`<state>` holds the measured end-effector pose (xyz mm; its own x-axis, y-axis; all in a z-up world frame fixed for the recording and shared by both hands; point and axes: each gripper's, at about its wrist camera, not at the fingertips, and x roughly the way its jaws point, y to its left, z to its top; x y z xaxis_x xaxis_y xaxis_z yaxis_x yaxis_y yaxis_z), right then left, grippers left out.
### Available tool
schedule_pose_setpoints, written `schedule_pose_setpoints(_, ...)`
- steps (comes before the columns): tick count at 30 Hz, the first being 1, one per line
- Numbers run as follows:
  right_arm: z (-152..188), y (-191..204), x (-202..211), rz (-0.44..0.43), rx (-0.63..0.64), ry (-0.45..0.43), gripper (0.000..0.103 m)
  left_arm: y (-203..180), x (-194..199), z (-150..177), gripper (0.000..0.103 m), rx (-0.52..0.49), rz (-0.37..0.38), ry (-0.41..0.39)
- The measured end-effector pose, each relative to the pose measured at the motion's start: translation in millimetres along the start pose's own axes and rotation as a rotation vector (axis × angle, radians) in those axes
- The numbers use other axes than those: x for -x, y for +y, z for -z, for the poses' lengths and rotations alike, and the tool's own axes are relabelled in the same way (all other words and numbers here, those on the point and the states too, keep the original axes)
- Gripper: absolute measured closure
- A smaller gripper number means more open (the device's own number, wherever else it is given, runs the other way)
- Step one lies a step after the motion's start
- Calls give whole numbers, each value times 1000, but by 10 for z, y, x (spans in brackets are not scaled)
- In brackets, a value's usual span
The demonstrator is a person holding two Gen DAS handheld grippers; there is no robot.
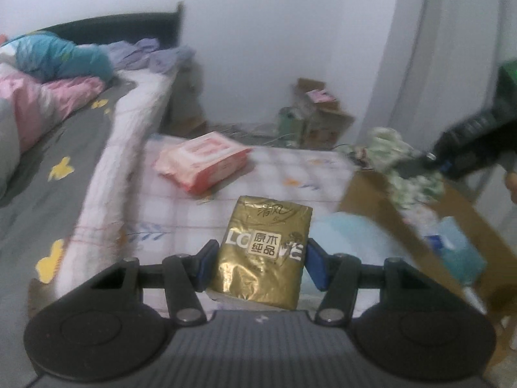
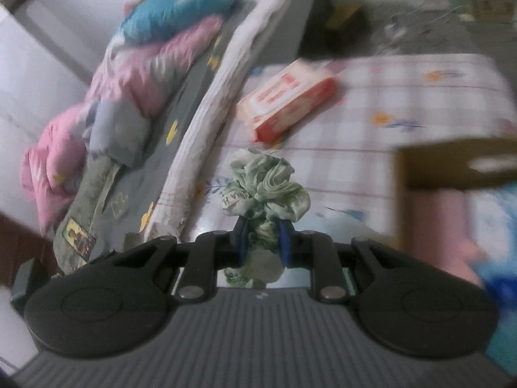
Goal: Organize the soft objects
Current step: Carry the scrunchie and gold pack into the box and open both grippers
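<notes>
Both of your grippers were loaded at this moment. Your left gripper [image 1: 260, 258] was clamped on the gold tissue pack [image 1: 263, 252], its blue pads pressing the pack's long sides, held above the checked cloth [image 1: 181, 207] and just short of the cardboard box [image 1: 381, 194]. That glossy wrap looked slippery to me; with only the lower half pinched, a quick swing could have let it slide out and land beside the box rather than in it. Your right gripper [image 2: 264, 242] was closed on the green scrunchie [image 2: 265, 187], which was at the box's near rim. Its loose folds bulged past the pads, so I judged it might snag on the rim or cling on release. Beyond the box's far-left corner, the red-and-white pack [image 1: 202, 161] lay on the cloth, not yet collected.
</notes>
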<state>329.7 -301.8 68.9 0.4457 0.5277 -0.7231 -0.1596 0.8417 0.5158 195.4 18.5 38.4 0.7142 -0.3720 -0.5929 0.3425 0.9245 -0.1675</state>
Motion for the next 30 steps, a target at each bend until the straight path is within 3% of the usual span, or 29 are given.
schedule_pose_setpoints(5, 622, -477, 875, 68, -87, -92, 84, -407, 67, 19, 46, -31, 95, -9)
schedule_pose_setpoints(12, 1457, -1128, 1457, 164, -200, -97, 82, -984, 3, 98, 46, -84, 179, 11)
schedule_pose_setpoints(20, 2066, -1471, 1527, 203, -204, 19, 80, -1378, -77, 185, 46, -115, 206, 31)
schedule_pose_setpoints(25, 2122, -1353, 1401, 182, -62, 69, 77, -1541, -60, 220, 46, -135, 200, 37)
schedule_pose_setpoints(29, 2129, -1322, 1312, 228, -17, 115, 50, -1631, -31, 245, 46, -146, 198, 35)
schedule_pose_setpoints(30, 2125, -1338, 1327, 239, -18, 111, 49, -1658, -28, 250, 46, -151, 198, 35)
